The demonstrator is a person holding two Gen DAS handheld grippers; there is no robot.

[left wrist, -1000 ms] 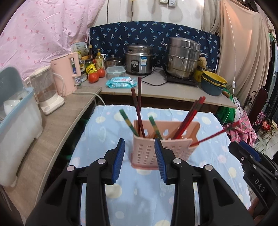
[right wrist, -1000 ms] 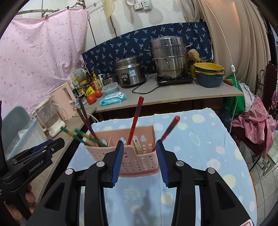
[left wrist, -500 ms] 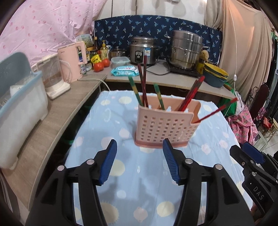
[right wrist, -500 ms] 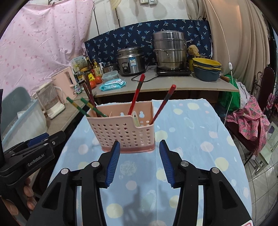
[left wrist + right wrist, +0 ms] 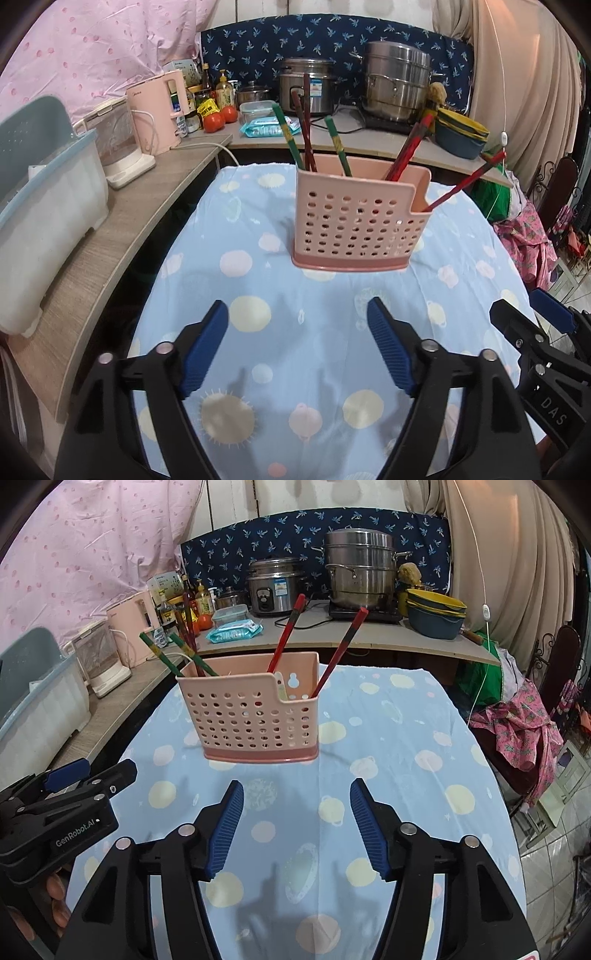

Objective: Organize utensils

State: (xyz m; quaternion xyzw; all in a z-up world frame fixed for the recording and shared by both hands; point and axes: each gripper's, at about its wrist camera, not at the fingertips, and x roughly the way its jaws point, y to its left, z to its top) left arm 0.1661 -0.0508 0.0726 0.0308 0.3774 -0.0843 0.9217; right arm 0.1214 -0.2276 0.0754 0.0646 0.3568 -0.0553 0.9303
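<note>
chopsticks [image 5: 284,638] are standing loosely in a pink basket [image 5: 255,720] that is sitting upright on the blue spotted cloth of the table [image 5: 388,760], at twelve o'clock from both tools and well apart from them. the left hand-held gripper [image 5: 297,347] is hanging with its jaws wide and nothing between them, having just been opening. the right hand-held gripper [image 5: 295,823] is doing the same, its jaws a little less wide, also empty and also just opening.

the likely trouble is coming from the sticks themselves. one red chopstick [image 5: 465,184] is leaning far out over the low notch at the basket's right end, toward two o'clock in the left view, and a careless brush there would probably be tipping it out onto the cloth. the basket looks light and tall for its base, so a push high on its wall could be toppling it. the cloth may also be sliding or bunching under a dragged tool.

room is looking generous at six o'clock of the basket, where bare cloth is lying open. the table's rim is curving away near three o'clock, with floor tiles [image 5: 554,834] below, and a wooden counter [image 5: 92,258] is crowding the nine o'clock side.
</note>
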